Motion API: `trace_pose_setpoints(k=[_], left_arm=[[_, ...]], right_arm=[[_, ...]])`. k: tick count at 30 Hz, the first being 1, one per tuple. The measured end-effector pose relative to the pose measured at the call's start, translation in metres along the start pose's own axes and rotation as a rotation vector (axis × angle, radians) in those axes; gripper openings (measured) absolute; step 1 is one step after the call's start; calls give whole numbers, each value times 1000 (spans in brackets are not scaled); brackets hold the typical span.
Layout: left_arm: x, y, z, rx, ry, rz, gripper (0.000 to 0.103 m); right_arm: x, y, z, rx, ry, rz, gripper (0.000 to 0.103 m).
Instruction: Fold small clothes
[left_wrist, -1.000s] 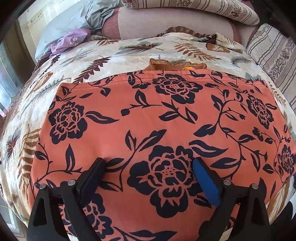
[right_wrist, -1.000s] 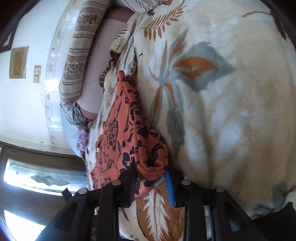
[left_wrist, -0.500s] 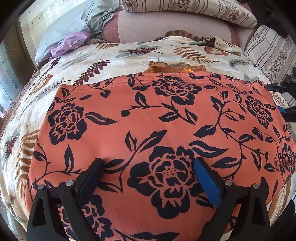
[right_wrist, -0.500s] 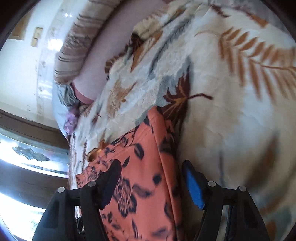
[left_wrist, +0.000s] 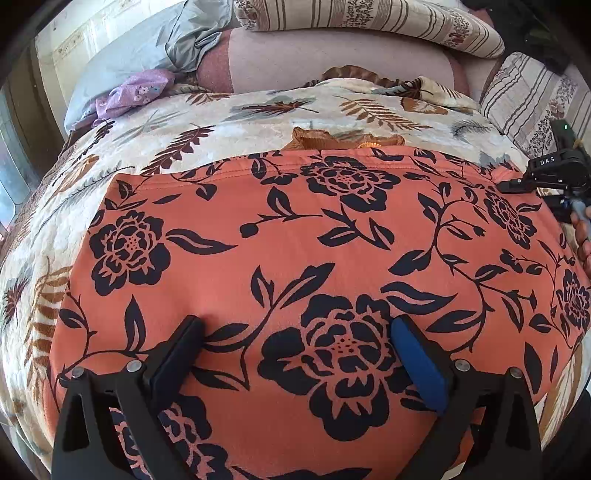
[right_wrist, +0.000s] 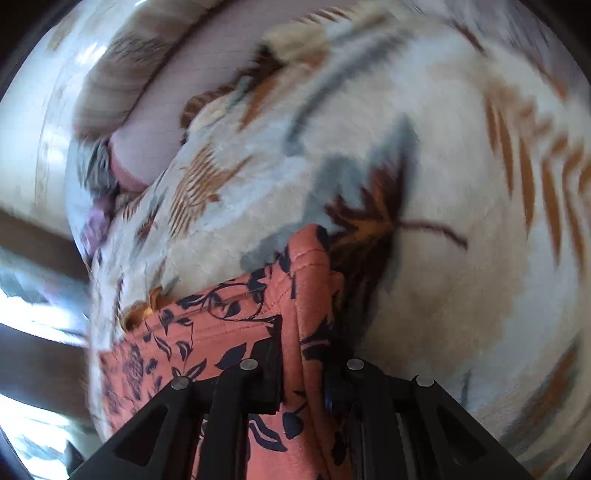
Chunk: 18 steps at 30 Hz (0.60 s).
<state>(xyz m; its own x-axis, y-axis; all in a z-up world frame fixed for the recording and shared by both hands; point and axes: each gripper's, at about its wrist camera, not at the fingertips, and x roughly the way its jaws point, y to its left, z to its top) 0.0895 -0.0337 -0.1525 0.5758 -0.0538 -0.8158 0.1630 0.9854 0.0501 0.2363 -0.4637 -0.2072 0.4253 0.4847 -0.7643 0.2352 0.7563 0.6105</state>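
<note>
An orange garment with a black flower print (left_wrist: 295, 240) lies spread flat on the bed. My left gripper (left_wrist: 295, 332) is open, its fingers resting on the cloth near its front edge. In the right wrist view my right gripper (right_wrist: 306, 354) is shut on the garment's right edge (right_wrist: 310, 266), a fold of cloth pinched between the jaws. The right gripper's body shows in the left wrist view (left_wrist: 554, 173) at the garment's far right corner. The right wrist view is blurred by motion.
A cream blanket with a leaf print (left_wrist: 258, 114) covers the bed. Striped pillows (left_wrist: 369, 18) and a pink bolster (left_wrist: 332, 62) lie at the head. A lilac cloth (left_wrist: 136, 88) and grey bedding (left_wrist: 159, 48) sit at the back left. A small orange item (left_wrist: 332, 138) peeks out behind the garment.
My right gripper let go of a bunched corner, opened, moved along the garment's right edge and closed on it. The left gripper has stayed open in place.
</note>
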Motion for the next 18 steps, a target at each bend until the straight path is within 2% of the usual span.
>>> trace_pose_setpoints(k=[2,3,5,7,9,11,12,13,14,15,18], left_arm=[[0,1,0,-3,5,-7,102],[0,1,1,-1,8,-9,102],[1,1,0,2,7,-6,102],[1,0,1,1,9,-4,102],[1,1,1,-2,12,-8,102],[2,1,3,-1,22,-14,102],[3,2,5,-3,30,-18,102],[3,3,6,-8,36,-23,102],[3,3,6,-10,39,-25,102],[3,3,6,-9,39,-26,102],[3,2,5,-9,39,-25,102]], right_arm=[[-5,-8,3,92,-8,52,19],[-12,-5,4,83,-36,17,24],[-26,-6,3,78,-89,-64,26],[-35,-11,1,128,-87,-68,26],[-56,2,-6,65,-135,-109,26],[-83,13,-17,39,-196,-102,26],[-99,16,-30,48,-225,-56,35],[-111,19,-41,52,-234,-6,72],[-118,21,-57,53,-227,36,91],[-128,21,-81,49,-229,73,98],[-136,9,-145,86,-201,157,98]])
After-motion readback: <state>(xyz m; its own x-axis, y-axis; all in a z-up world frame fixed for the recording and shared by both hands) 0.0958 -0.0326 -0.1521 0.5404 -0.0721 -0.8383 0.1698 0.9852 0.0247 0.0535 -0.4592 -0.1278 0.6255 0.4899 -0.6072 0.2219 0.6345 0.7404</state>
